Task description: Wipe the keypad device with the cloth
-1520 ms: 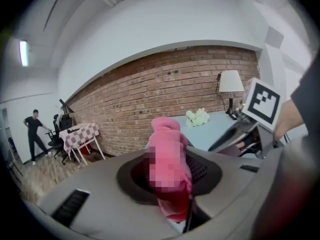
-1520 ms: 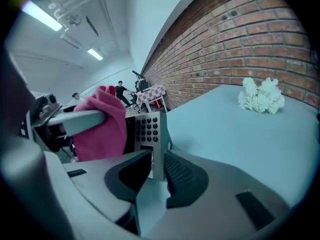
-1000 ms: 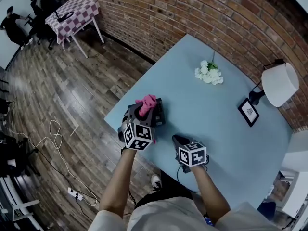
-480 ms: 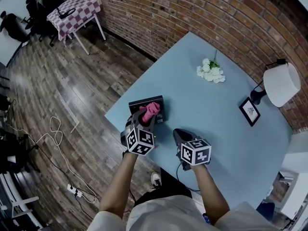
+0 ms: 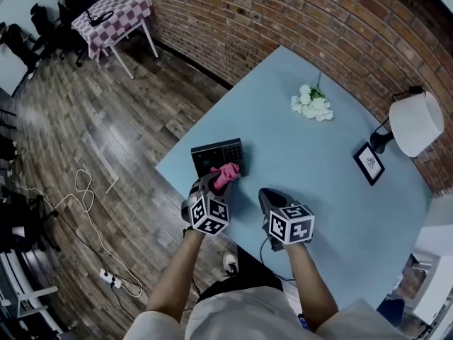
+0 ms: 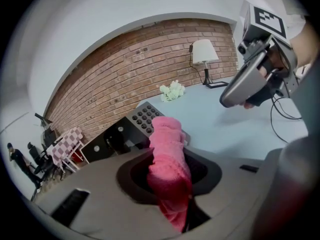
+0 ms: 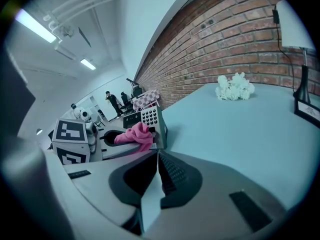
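On the blue desk (image 5: 333, 190), the black keypad device (image 5: 214, 154) now shows most of its face. A second ago the left claw (image 5: 214, 185) covered its middle. That claw has since drawn back toward the person and is pinching the pink cloth (image 5: 228, 173), whose free end now touches the device's near right corner. I judge this to be one wiping stroke run down the keys to the near edge; further passes look likely. The right claw (image 5: 267, 198) has hardly moved: it is pressed together, grips nothing, and hovers just beside the device. No container shows; the white flowers (image 5: 309, 106) lie loose on the desk, well apart.
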`<action>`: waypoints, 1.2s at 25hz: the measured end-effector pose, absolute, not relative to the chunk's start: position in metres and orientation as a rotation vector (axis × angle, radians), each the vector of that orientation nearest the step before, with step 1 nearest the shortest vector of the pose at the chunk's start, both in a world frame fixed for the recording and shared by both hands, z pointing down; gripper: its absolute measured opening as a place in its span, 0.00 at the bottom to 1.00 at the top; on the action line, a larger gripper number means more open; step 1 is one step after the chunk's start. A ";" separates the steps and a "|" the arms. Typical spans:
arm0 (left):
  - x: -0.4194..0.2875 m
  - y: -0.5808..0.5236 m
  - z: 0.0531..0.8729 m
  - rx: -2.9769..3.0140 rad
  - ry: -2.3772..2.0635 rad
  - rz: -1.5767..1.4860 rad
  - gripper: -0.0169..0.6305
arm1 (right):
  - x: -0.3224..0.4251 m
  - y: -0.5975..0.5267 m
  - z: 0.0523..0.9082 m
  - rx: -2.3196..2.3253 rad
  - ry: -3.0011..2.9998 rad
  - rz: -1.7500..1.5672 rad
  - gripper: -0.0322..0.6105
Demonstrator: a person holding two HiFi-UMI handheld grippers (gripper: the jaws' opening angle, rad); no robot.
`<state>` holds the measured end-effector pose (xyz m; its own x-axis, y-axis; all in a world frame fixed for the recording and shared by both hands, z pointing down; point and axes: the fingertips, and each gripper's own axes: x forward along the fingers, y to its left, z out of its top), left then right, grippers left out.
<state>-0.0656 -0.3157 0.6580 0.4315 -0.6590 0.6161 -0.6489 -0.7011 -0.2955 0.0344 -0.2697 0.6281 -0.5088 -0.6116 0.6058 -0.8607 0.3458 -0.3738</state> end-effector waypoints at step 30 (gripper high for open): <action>-0.049 -0.391 0.583 -2.506 1.263 -1.004 0.24 | 0.053 -0.257 0.598 1.351 -2.260 0.888 0.10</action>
